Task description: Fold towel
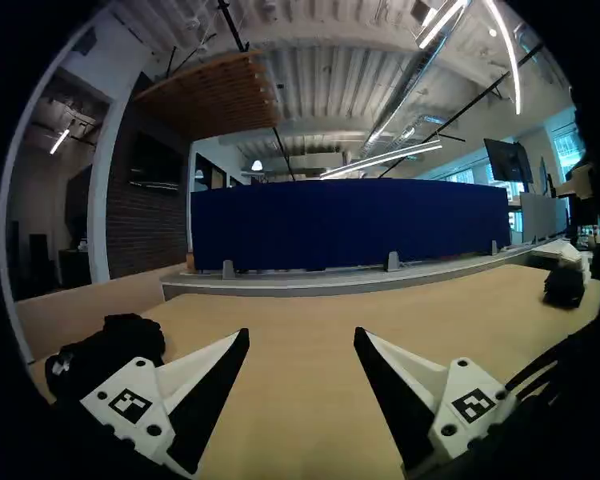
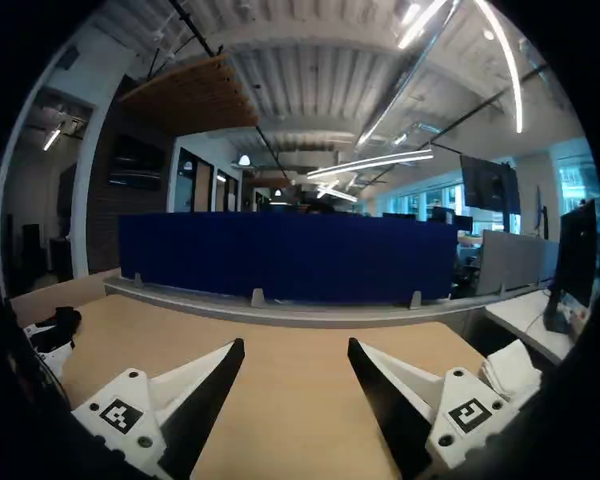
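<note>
Left gripper [image 1: 300, 332] and right gripper [image 2: 294, 342] both stood with fingers apart, holding nothing, over the wooden table [image 1: 340, 296]. A white folded cloth [image 2: 512, 368], apparently the towel, lay just beside the right gripper's right-hand finger.

The table [image 1: 300, 308] looked smooth, matt wood. The blue divider [image 1: 340, 224] seemed matt cloth; the left gripper [image 1: 301, 334] was white plastic.

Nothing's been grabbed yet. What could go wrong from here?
The left hand-held gripper is open right beside a dark bundle; it might snag or shove it. A white stack lies by the table edge near the right hand-held gripper; a swing could knock it away.
</note>
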